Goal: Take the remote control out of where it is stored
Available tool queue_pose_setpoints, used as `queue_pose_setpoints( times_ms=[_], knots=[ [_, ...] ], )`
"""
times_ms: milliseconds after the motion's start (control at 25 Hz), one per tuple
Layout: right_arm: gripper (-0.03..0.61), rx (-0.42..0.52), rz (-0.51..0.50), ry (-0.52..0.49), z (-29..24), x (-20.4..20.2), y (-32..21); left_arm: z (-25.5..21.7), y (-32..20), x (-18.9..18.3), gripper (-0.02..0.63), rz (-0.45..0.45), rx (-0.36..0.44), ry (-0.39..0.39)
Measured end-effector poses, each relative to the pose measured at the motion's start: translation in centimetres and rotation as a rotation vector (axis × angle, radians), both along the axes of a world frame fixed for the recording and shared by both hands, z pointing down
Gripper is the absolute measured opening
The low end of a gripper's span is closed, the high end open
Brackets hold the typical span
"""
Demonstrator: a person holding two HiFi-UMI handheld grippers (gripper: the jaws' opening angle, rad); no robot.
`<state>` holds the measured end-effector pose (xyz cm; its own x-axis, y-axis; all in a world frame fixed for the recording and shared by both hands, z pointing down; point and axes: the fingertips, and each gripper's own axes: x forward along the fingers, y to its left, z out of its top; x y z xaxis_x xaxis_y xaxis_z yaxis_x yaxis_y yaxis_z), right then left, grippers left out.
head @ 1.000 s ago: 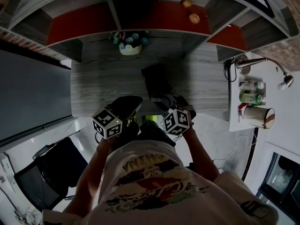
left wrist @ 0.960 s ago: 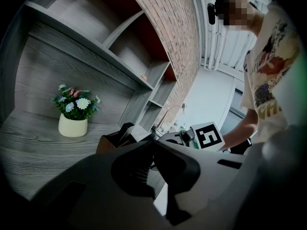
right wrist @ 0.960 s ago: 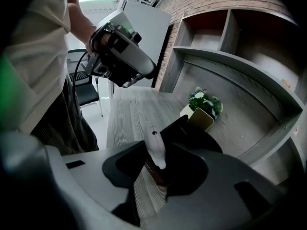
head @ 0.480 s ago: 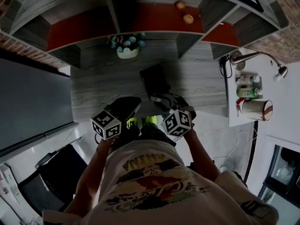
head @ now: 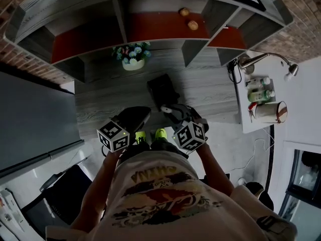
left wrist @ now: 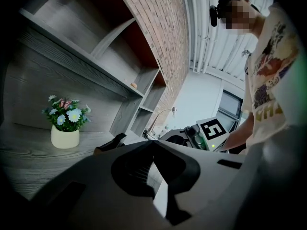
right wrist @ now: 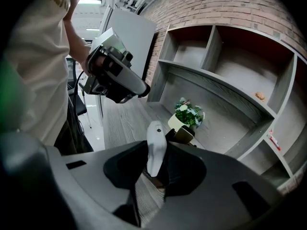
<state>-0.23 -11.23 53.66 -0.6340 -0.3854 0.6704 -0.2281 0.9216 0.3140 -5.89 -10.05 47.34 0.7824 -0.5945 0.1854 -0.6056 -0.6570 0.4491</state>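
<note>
Your grey wood-grain desk (head: 110,104) carries a pale pot of flowers (head: 133,64) at its back. Near the middle sits a dark box-like thing (head: 161,88), perhaps a holder. On the red-backed shelf (head: 150,26) above rest two small brownish lumps (head: 189,19).

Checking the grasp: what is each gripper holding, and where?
The right gripper holds the remote by its near end, jaws just closing; left gripper holds nothing.

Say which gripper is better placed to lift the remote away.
Right: the slim white remote control sits between the right gripper's jaws, which have just been closing; the left gripper is empty.
</note>
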Motion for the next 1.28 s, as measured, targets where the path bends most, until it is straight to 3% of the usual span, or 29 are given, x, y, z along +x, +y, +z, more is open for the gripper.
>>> queue_pose_setpoints(
  times_ms=[400, 880, 1280],
  knots=[
    [0.107, 0.05, 0.046, -0.065, -3.7, -1.7, 0.5, -1.9, 0.6, -1.6, 0.0, -0.003, 0.046, -0.004],
    [0.106, 0.068, 0.094, -0.13, -5.4, -4.9, 1.2, -1.6, 2.5, -5.7, 0.0, -0.03, 0.047, -0.016],
    [0.107, 0.05, 0.05, -0.19, -5.4, -9.5, 2.5, -1.1, 3.8, -8.3, 0.0, -0.061, 0.03, -0.029]
  ],
)
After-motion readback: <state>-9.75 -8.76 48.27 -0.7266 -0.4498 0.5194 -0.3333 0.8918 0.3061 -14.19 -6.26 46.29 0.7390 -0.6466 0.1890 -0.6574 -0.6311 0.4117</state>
